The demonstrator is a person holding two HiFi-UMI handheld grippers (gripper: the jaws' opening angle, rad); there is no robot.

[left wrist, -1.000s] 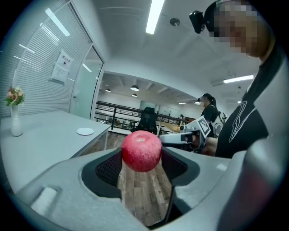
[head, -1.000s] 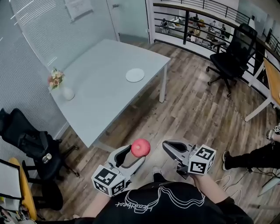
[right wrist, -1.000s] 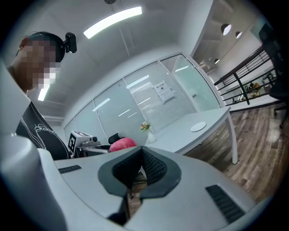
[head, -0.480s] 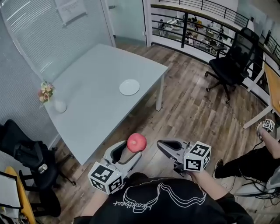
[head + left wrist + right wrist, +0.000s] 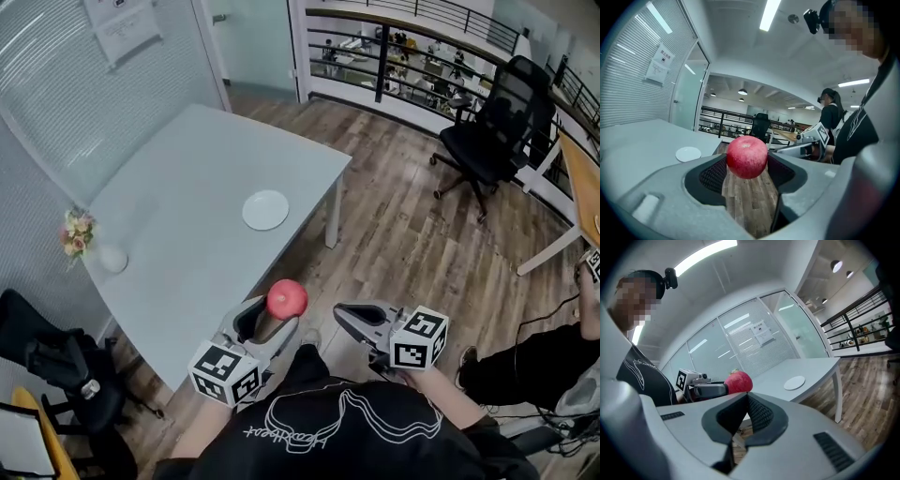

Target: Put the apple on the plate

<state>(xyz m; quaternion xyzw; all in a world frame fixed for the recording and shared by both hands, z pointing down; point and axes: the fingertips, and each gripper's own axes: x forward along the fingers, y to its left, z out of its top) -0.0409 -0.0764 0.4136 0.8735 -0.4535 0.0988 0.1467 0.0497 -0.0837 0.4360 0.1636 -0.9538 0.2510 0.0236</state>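
A red apple [image 5: 286, 298] sits between the jaws of my left gripper [image 5: 272, 314], which is shut on it just off the near corner of the grey table [image 5: 178, 178]. In the left gripper view the apple [image 5: 747, 156] is pinched at its sides by the dark pads. A white plate [image 5: 265, 209] lies empty on the table, ahead of the apple; it also shows as the plate [image 5: 688, 153] and the plate [image 5: 794, 382]. My right gripper [image 5: 342, 314] hovers to the apple's right over the wooden floor, its pads together with nothing between them. The right gripper view catches the apple [image 5: 738, 382] at its left.
A small vase of flowers [image 5: 84, 242] stands at the table's left edge. A black office chair [image 5: 487, 122] is at the back right, another dark chair [image 5: 52, 366] at the near left. A seated person's legs [image 5: 520, 361] are at the lower right.
Both grippers have moved forward toward the table, the apple still held in the left one. The table and plate now lie closer and lower in the head view.
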